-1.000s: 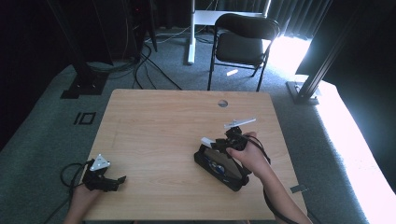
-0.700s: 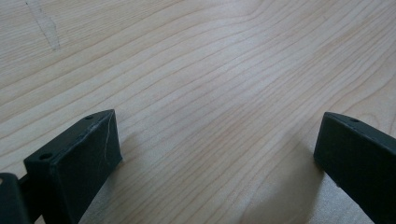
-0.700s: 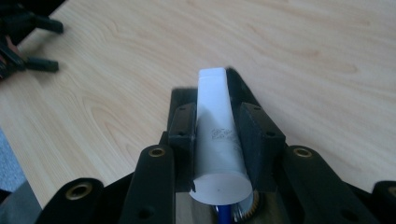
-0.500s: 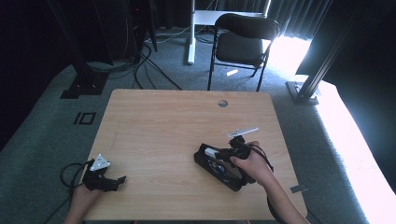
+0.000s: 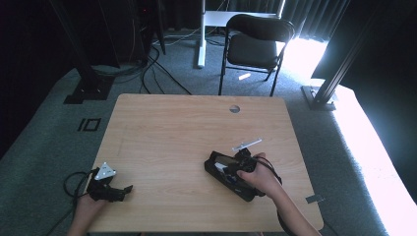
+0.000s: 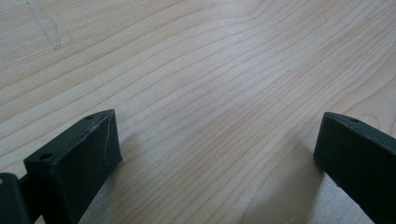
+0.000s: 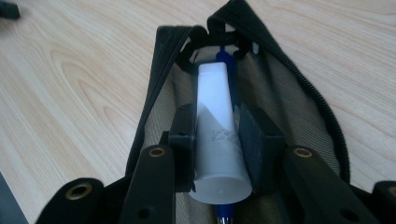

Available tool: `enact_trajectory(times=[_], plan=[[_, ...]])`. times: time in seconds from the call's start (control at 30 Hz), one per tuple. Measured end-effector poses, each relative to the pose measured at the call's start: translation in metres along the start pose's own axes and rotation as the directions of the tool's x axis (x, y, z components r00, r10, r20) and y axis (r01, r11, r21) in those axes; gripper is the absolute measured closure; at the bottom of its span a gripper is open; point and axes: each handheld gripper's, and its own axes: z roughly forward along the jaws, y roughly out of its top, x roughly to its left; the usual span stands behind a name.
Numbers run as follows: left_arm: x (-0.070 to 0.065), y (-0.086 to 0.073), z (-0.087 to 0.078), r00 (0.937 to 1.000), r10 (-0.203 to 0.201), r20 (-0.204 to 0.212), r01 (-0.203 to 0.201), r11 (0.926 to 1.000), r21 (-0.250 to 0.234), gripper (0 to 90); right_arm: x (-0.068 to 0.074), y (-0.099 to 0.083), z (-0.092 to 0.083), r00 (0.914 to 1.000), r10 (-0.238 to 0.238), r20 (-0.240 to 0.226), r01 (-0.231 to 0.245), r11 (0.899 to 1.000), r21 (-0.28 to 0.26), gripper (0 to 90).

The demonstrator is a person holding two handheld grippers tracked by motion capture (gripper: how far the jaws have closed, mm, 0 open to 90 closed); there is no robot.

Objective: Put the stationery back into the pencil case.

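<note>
An open black pouch (image 5: 227,173) (image 7: 299,88) with a beige lining lies on the wooden table (image 5: 187,132), right of the middle near the front edge. My right gripper (image 5: 235,169) (image 7: 215,140) reaches down into its mouth, shut on a white tube (image 7: 215,133) that lies lengthwise in the pouch. A blue pen (image 7: 225,56) shows under the tube. My left gripper (image 5: 115,191) (image 6: 215,149) rests at the table's front left corner, its jaws wide open over bare wood with nothing between them.
A dark folding chair (image 5: 255,46) stands beyond the table's far edge, with a white desk leg (image 5: 200,34) and cables on the floor behind. A round hole (image 5: 234,108) marks the tabletop at the back. Metal stands (image 5: 327,81) flank the table.
My right gripper has sunk lower with the white tube, down into the pouch's mouth. The left gripper has stayed where it was.
</note>
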Motion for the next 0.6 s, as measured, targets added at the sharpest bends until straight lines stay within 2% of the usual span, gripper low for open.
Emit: enact_trajectory(times=[0.37, 0.6], plan=[[0.000, 0.000, 0.000, 1.0000, 0.000, 0.000, 0.000, 1.0000, 0.000, 0.7, 0.002, -0.001, 0.011, 0.9973, -0.054, 0.049, 0.051, 0.996, 0.072, 67.2], [0.000, 0.000, 0.000, 1.0000, 0.000, 0.000, 0.000, 1.0000, 0.000, 0.7, 0.006, -0.001, 0.019, 0.9939, -0.094, 0.057, 0.088, 0.990, 0.112, 67.2]])
